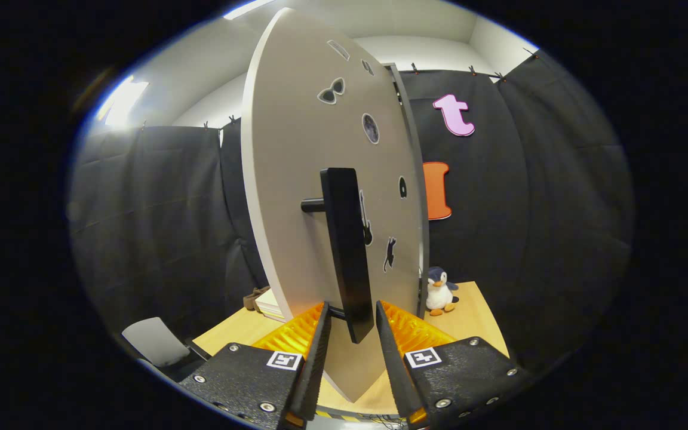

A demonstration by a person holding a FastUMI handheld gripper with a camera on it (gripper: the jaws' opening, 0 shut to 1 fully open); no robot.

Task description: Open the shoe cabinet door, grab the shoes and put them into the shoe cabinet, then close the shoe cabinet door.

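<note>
So we've got the tongs (351,325) parted a bit around the lower end of the black handle (347,251) on the shoe cabinet door (314,179), not clearly squeezing it. Door stands swung open at 12 o'clock, toy penguin (439,291) on the worktop (475,316) around 2 o'clock

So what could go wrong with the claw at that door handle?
The claw has its fingers either side of the black handle with gaps showing, so it may slip off when moved. The door stands close ahead and could bump it. The toy penguin sits near the door's edge and might get knocked.
</note>
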